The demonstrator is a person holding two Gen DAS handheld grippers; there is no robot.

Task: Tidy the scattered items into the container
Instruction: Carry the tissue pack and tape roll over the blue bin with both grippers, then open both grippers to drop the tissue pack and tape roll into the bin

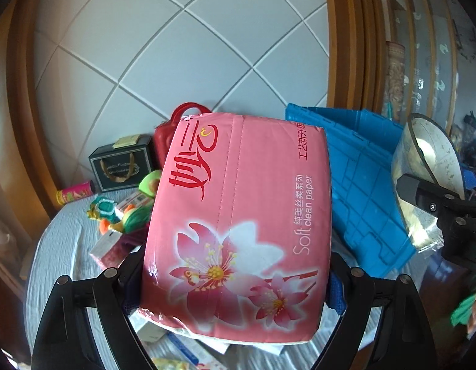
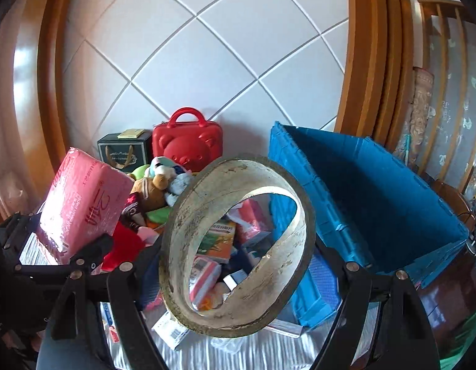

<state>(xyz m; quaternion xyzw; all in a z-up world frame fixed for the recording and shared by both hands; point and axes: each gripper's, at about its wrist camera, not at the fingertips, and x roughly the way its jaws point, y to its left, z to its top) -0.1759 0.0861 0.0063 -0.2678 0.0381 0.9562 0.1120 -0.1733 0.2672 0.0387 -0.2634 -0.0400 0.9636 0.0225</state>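
Left wrist view: left gripper [image 1: 238,280] is clamped across a pink tissue pack [image 1: 238,209], lifted ahead of its fingers; blue crate [image 1: 358,178] lies ahead-right.
Tissue pack handling: light, soft, slick film; best squeezed across the short sides.
Right wrist view: right gripper [image 2: 238,265] pinches a wide tape roll [image 2: 238,246]; crate [image 2: 376,191] ahead-right.
Roll handling: stiff, light ring; gripping across the rim looks secure.

1. The pink tissue pack [image 1: 238,215] clamped between the left gripper's [image 1: 235,280] fingers reads "Soft clean paper" in white, plus big red Chinese characters.
2. Small boxes past the right gripper have print, way too blurry to read.
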